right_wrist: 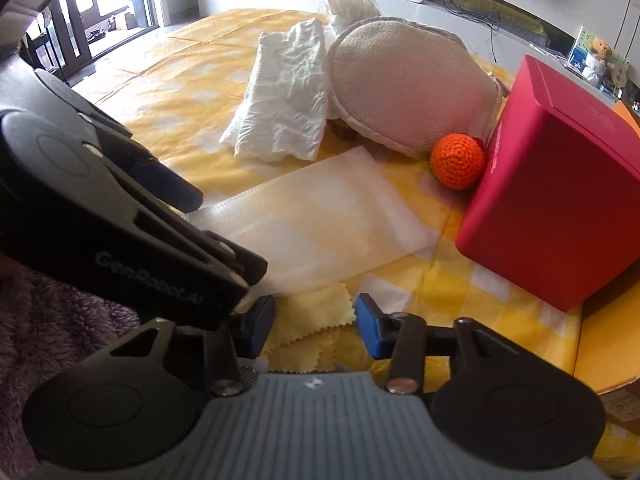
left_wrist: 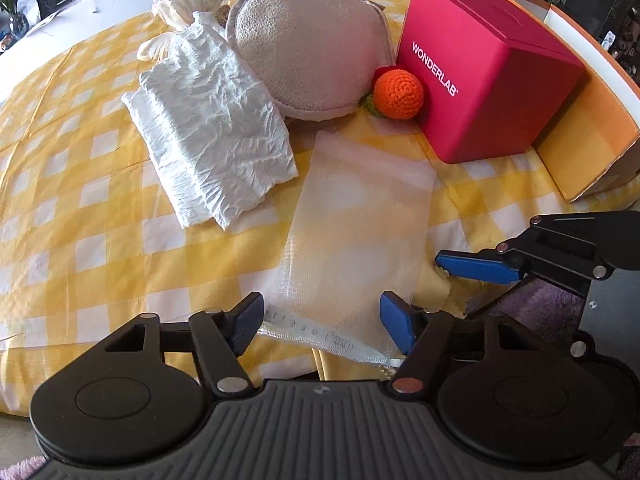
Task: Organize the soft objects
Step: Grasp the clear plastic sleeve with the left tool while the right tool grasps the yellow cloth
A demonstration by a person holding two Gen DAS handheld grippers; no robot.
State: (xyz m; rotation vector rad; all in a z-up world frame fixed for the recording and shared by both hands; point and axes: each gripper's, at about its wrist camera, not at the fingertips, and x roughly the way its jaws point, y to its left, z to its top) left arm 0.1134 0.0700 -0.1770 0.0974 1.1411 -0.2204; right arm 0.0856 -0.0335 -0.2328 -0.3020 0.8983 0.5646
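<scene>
A translucent mesh bag (left_wrist: pixel 352 236) (right_wrist: pixel 316 220) lies flat on the yellow checked cloth. My left gripper (left_wrist: pixel 322 326) is open, its blue fingers either side of the bag's near end. My right gripper (right_wrist: pixel 314 326) is open over a yellow pinked-edge cloth (right_wrist: pixel 316 332), just right of the bag; it also shows in the left wrist view (left_wrist: pixel 476 266). Behind lie a crumpled white cloth (left_wrist: pixel 208 128) (right_wrist: pixel 284 100), a beige round cushion (left_wrist: pixel 308 48) (right_wrist: pixel 408 84) and an orange crochet ball (left_wrist: pixel 398 90) (right_wrist: pixel 458 160).
A red WONDERLAB box (left_wrist: pixel 488 76) (right_wrist: pixel 560 200) stands at the right, touching the ball. An orange cardboard box (left_wrist: pixel 584 128) is behind it. A pale knotted bag (left_wrist: pixel 188 0) sits at the back. Purple fleece (right_wrist: pixel 48 320) is at the near edge.
</scene>
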